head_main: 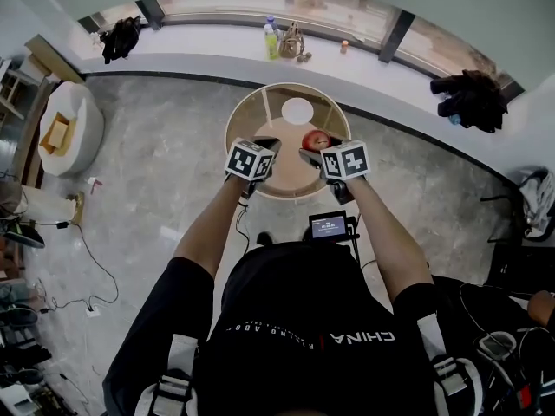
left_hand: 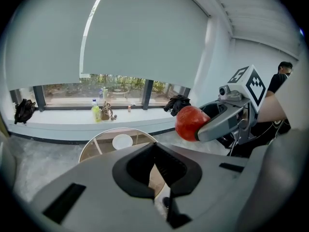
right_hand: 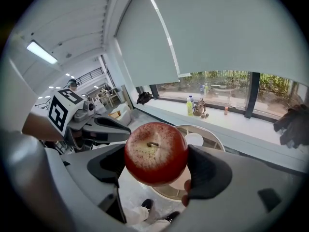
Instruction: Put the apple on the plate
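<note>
A red apple [head_main: 314,139] hangs in the air over the near right part of a round table [head_main: 238,120], with my right gripper [head_main: 316,150] shut on it. In the right gripper view the apple [right_hand: 155,152] fills the space between the dark pads, stem toward the camera. A small white plate [head_main: 297,110] lies on the table's far side, beyond the apple; it also shows as a plate [left_hand: 122,141] in the left gripper view. My left gripper [head_main: 264,148] hovers just left of the apple, shut with nothing in it. From there the apple [left_hand: 191,123] sits up to the right.
A long window ledge behind the table carries bottles [head_main: 272,40], a black bag [head_main: 120,37] and a dark heap of clothes [head_main: 473,98]. A white armchair [head_main: 65,128] stands far left, with cables on the floor below it. A small screen [head_main: 329,225] sits at my chest.
</note>
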Tool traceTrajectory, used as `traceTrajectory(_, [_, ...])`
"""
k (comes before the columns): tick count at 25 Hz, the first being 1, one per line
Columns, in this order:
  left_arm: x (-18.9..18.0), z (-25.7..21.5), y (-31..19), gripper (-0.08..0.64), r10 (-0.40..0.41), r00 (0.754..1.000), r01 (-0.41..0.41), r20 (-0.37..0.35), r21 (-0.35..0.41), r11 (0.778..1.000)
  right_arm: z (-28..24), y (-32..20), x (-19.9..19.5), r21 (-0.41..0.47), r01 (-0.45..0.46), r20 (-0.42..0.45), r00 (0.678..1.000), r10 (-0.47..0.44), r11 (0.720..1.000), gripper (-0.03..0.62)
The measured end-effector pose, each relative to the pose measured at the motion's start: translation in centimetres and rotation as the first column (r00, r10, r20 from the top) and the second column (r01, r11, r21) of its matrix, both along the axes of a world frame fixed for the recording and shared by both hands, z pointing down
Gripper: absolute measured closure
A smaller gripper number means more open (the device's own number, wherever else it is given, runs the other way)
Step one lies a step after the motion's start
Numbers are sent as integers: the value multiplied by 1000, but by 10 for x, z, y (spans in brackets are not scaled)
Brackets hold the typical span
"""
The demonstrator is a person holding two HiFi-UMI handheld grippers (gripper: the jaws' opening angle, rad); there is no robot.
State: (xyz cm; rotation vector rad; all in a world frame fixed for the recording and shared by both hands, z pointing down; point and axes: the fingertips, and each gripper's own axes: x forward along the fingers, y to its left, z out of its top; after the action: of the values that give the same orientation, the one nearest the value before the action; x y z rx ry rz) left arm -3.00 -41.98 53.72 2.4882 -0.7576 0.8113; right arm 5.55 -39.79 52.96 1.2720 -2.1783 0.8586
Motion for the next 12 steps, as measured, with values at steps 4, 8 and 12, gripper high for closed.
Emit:
traceTrajectory(4, [2,5,-1,543,37,999,-37,2,-10,999,0,-2,-5,-4,-14,-4,1000,14,1000,183])
traceTrajectory(8, [7,3,-5,543,52,999,-52,3,-13,999,-2,-4,-2,-7,-27,4,1000,27,1000,183])
traceTrajectory(12, [12,3,-12,543,50,999,-50,-7,-11,999,-4,-7,4,-3,-35,6,999,35,999,183])
